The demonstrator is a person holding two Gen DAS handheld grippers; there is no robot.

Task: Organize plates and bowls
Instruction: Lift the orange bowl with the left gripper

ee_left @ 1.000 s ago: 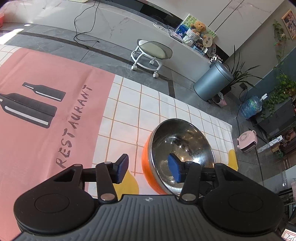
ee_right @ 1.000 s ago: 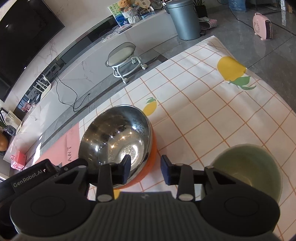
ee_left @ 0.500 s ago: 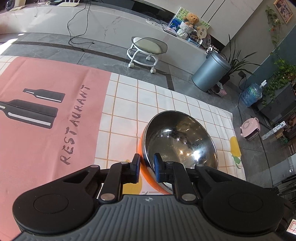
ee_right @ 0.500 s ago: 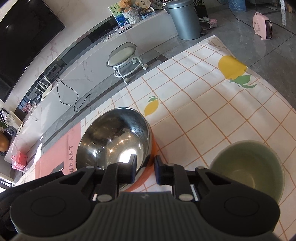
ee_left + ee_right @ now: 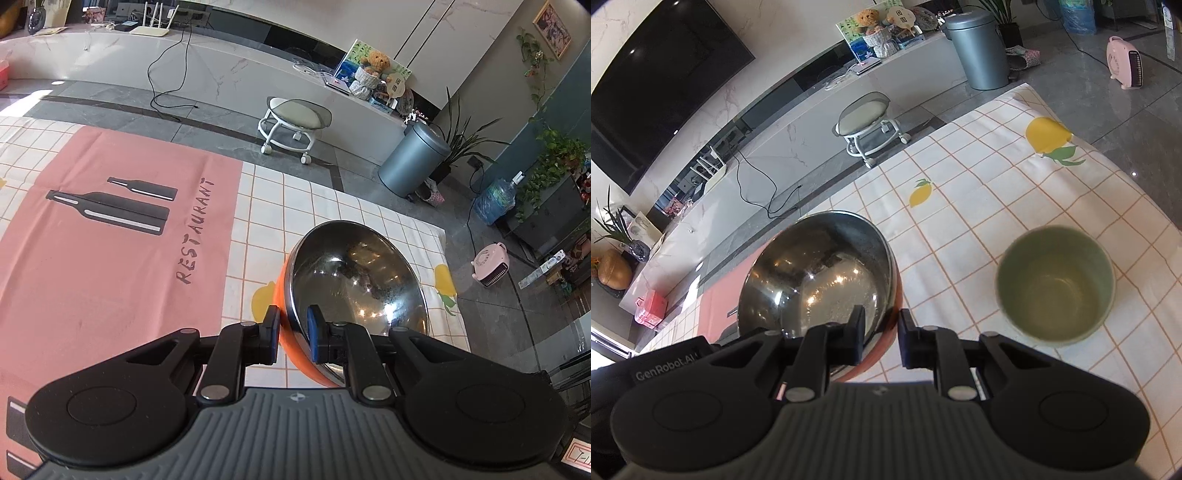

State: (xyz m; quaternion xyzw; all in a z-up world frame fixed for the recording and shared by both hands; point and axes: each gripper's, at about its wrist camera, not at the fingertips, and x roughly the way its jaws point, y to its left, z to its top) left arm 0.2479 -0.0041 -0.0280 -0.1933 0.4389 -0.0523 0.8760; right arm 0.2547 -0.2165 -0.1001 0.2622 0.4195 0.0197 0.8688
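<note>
A steel bowl with an orange outside hangs tilted above the checked tablecloth, held from two sides. My left gripper is shut on its near left rim, one pad on the orange wall and one inside. In the right wrist view the same bowl has my right gripper shut on its right rim. A pale green bowl stands upright on the cloth, to the right of the right gripper and apart from it.
A pink mat with bottle prints covers the left part of the table. Beyond the table edge are a wheeled stool, a grey bin and a pink heater on the floor.
Both grippers went from open to shut on the steel bowl's rim. The bowl has since risen off the cloth with them, and the green bowl now looks farther below.
</note>
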